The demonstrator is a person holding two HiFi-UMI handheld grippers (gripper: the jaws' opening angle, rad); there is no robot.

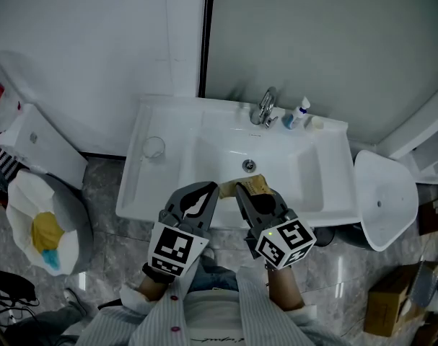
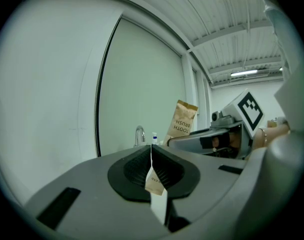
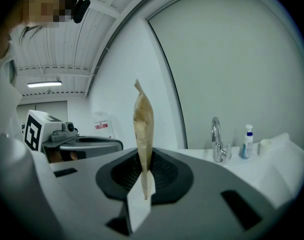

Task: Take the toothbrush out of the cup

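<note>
A brown paper toothbrush packet hangs over the front of the white sink, and my right gripper is shut on it. In the right gripper view the packet stands up from the shut jaws. Just to its left, my left gripper is shut on a small brown scrap of the packet. The left gripper view shows the packet rising above the right gripper. A clear glass cup stands on the sink's left ledge, apart from both grippers. No bare toothbrush shows.
A chrome tap, a small pump bottle and a small white cup sit along the sink's back edge. A toilet is to the left, a white bin to the right, and cardboard boxes on the floor.
</note>
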